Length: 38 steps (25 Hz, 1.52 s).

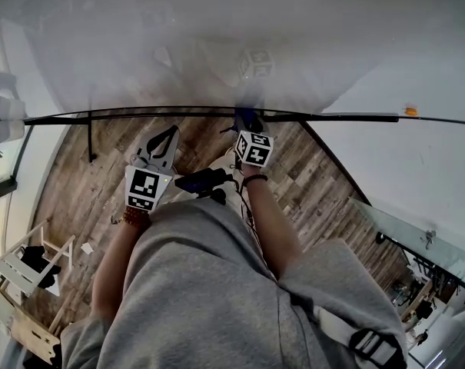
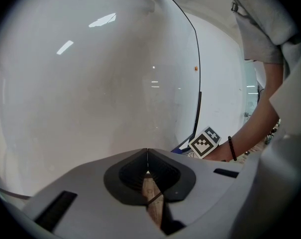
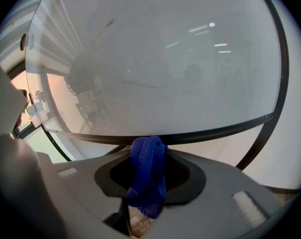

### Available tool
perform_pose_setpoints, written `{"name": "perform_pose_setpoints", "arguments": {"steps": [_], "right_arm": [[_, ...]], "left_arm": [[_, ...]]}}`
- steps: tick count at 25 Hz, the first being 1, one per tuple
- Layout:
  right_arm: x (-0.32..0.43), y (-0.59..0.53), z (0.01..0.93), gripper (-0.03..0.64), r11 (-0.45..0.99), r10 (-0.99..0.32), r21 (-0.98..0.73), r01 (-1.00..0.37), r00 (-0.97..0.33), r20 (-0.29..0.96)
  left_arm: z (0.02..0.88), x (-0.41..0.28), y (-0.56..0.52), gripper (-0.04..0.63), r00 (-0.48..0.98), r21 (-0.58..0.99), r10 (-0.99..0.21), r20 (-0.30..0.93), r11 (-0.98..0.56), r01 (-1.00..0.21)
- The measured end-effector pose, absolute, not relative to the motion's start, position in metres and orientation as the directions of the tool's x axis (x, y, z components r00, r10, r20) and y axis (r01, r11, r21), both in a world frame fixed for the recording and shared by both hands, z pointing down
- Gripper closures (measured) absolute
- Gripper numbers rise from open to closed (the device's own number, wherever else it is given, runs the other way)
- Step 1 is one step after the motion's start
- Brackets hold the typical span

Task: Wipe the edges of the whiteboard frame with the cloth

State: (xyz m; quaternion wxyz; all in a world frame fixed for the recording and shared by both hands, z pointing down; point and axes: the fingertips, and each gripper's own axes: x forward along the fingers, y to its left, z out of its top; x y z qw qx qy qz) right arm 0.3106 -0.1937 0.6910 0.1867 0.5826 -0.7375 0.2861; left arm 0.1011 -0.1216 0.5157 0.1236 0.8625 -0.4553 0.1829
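The whiteboard (image 1: 217, 44) fills the top of the head view, its black frame (image 1: 140, 115) running across below it. My right gripper (image 1: 246, 121) is shut on a blue cloth (image 3: 148, 176) and holds it against the frame's lower edge (image 3: 200, 132). In the right gripper view the cloth bunches out between the jaws, right under the black bar. My left gripper (image 1: 173, 131) hangs a little below the frame, to the left of the right one, shut with nothing in it. Its jaws (image 2: 147, 151) point at the white board face (image 2: 90, 83), and the frame (image 2: 198, 108) shows to their right.
Wood-plank floor (image 1: 78, 198) lies below. A black stand leg (image 1: 90, 137) drops from the frame at left. A white wooden rack (image 1: 32, 264) stands at lower left, and a glass partition (image 1: 401, 233) at right. A small orange dot (image 1: 410, 111) sits on the frame's right end.
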Motion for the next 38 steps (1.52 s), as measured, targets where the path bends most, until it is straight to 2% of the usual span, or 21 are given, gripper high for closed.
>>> {"name": "perform_pose_setpoints", "arguments": {"steps": [12,28,38], "right_arm": [[0.283,-0.190,0.685,0.474,0.138,-0.767,-0.187,-0.973,-0.224,0.602],[0.264,-0.192,0.691,0.474,0.149,-0.734,-0.207,-0.967,-0.248,0.632],[0.258,-0.196,0.692,0.474,0.179,-0.694,-0.235,-0.956,-0.291,0.658]], "left_arm": [[0.513,0.055,-0.112,0.584,0.512,0.038,-0.752,0.415,-0.548,-0.836],[0.487,0.031,-0.110,0.584,0.520,0.138,-0.789,0.327,-0.504,-0.852],[0.493,0.039,-0.112,0.584,0.491,0.187,-0.797,0.351,-0.454,-0.871]]}}
